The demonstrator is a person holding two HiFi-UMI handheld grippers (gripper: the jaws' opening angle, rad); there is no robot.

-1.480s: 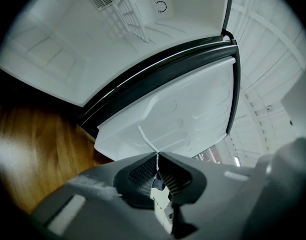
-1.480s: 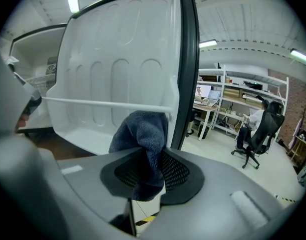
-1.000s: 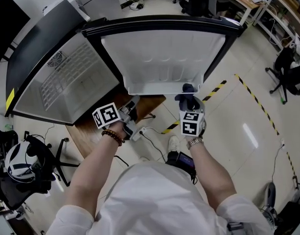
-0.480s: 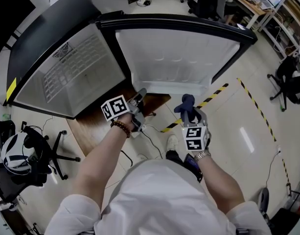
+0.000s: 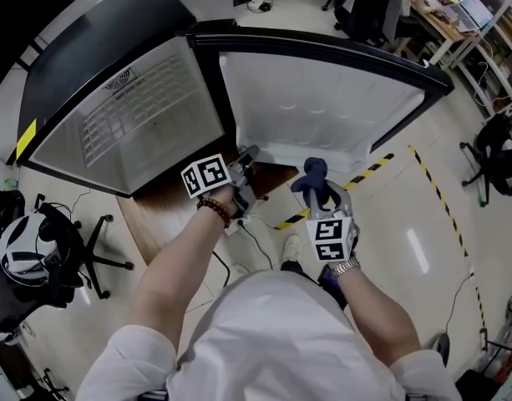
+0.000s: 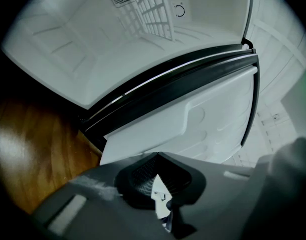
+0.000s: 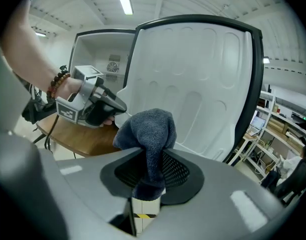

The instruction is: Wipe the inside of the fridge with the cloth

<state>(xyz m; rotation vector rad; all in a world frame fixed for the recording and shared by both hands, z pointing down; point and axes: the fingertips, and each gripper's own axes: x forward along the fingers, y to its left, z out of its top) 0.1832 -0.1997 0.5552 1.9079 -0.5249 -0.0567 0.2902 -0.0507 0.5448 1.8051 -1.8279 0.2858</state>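
Note:
A small fridge stands open on a wooden table [image 5: 164, 207]. Its white cabinet inside [image 5: 130, 115] is at the left, with a wire shelf and a vent. The white door liner [image 5: 322, 107] swings out to the right. My right gripper [image 5: 319, 192] is shut on a dark blue cloth [image 5: 312, 174], which bunches above the jaws [image 7: 150, 129] just short of the door's lower edge. My left gripper [image 5: 249, 160] is shut and empty, near the door's hinge-side lower corner. In the left gripper view the cabinet [image 6: 93, 44] and door liner [image 6: 212, 119] fill the frame.
Yellow-black tape [image 5: 364, 170] runs across the pale floor under the door. A chair with a white helmet [image 5: 22, 261] stands at the left, and a black office chair [image 5: 499, 153] at the right. Desks line the far right. A cable lies on the floor by the table.
My right gripper has drawn the cloth back from the door's lower edge and rolled. My left gripper has shifted a little along the table edge. Both stayed shut.

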